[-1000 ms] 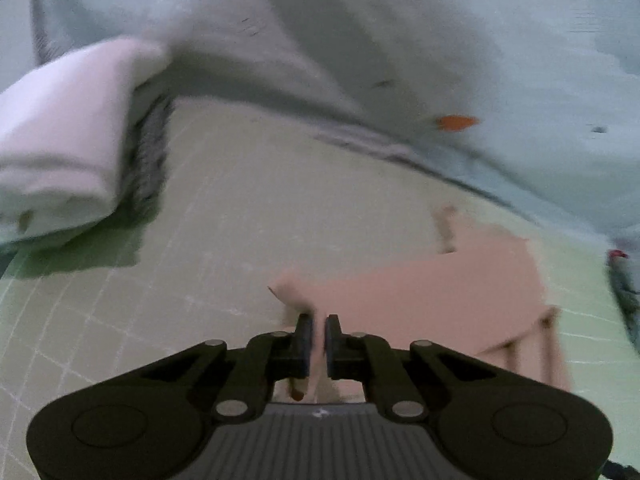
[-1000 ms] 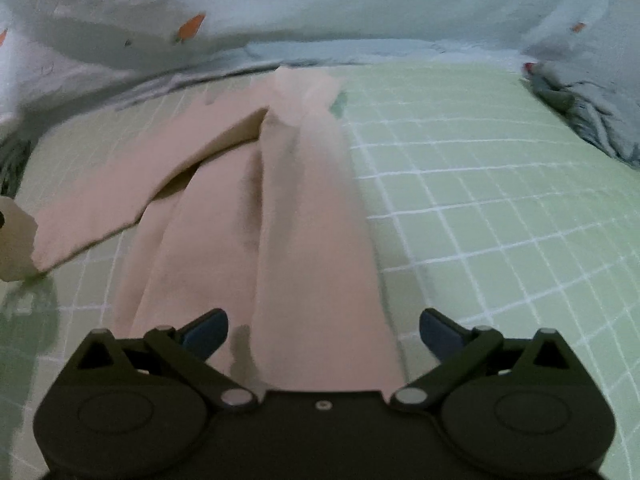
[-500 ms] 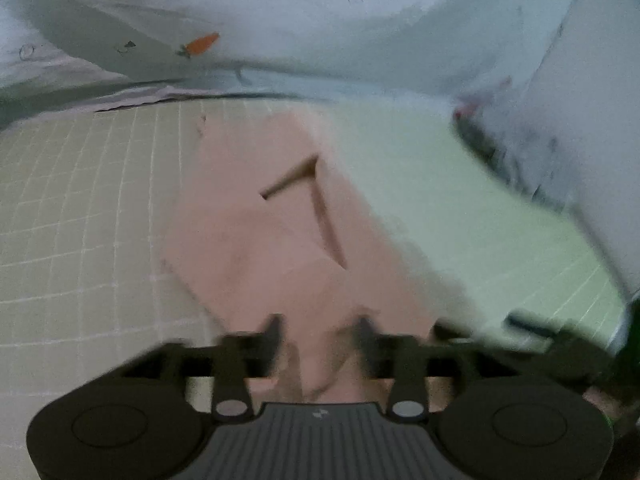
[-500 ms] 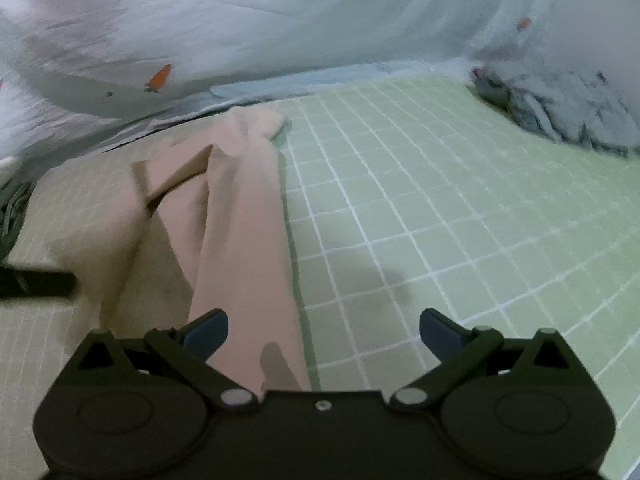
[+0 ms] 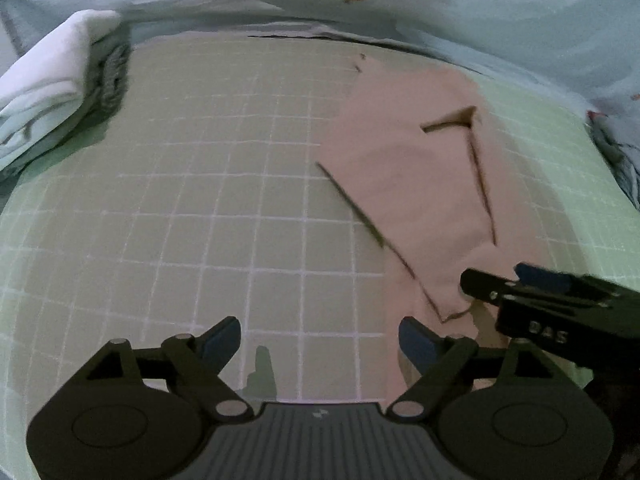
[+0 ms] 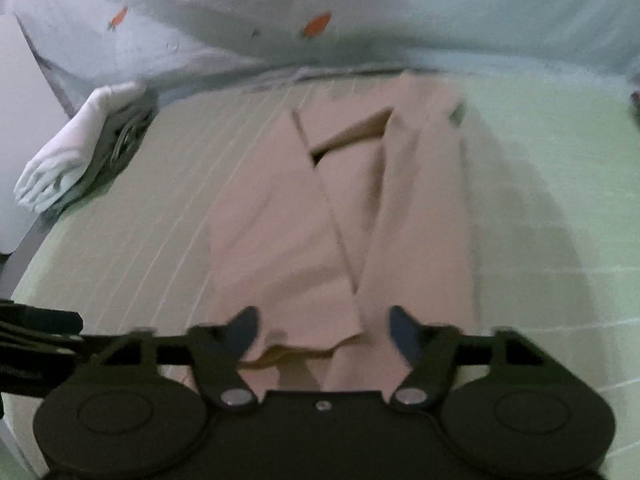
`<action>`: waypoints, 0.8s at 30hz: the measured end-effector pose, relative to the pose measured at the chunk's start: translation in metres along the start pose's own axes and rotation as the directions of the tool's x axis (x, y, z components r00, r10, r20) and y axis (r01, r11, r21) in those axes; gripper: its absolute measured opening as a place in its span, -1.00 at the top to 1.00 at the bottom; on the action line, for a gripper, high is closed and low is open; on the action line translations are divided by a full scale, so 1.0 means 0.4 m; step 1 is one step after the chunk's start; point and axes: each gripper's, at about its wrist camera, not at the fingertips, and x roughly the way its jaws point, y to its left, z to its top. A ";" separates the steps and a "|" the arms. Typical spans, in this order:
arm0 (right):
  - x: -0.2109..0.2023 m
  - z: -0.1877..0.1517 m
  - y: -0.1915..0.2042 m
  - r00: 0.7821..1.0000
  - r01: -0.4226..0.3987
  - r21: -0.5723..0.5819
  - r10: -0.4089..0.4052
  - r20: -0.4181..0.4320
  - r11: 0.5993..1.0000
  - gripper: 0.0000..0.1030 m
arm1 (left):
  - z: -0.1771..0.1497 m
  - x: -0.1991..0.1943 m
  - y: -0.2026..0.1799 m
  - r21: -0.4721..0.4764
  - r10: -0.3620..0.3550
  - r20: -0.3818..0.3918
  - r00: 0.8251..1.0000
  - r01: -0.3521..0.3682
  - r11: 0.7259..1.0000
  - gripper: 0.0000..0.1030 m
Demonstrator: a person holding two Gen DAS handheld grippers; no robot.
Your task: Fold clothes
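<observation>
Right, pink garment point(image 6: 344, 216) lies on the green grid sheet point(image 5: 200, 200), long axis running away from my right gripper point(image 6: 322, 330), whose jaws are closing around its near hem. Left gripper point(image 5: 320, 338) is opening over bare sheet, garment off to its right, so right is nearer.

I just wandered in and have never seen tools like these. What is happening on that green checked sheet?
A person is folding clothes with a two-finger gripper in each hand. A pink garment lies partly folded on the green checked sheet. The left gripper is opening over bare sheet beside it, with nothing between its jaws. The right gripper is closing around the garment's near end, with cloth between its jaws but not yet pinched. A stack of folded clothes sits off to the side.
</observation>
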 end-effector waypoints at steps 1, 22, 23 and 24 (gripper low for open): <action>0.007 -0.003 0.001 1.000 0.000 -0.003 0.000 -0.009 1.000 -0.01 | -0.005 -0.005 0.002 0.000 0.004 0.003 1.000 -0.004 1.000 -0.70; -0.205 -0.093 0.015 0.977 0.067 0.043 -0.075 0.200 0.997 0.96 | -0.042 -0.081 -0.032 0.162 -0.113 0.073 0.991 0.100 0.982 -0.70; -0.213 -0.103 0.017 0.976 0.077 0.049 -0.085 0.201 0.996 0.96 | -0.045 -0.082 -0.037 0.175 -0.120 0.071 0.990 0.107 0.979 -0.70; -0.221 -0.113 0.018 0.975 0.086 0.055 -0.096 0.200 0.995 0.96 | -0.049 -0.083 -0.041 0.188 -0.128 0.069 0.989 0.113 0.976 -0.70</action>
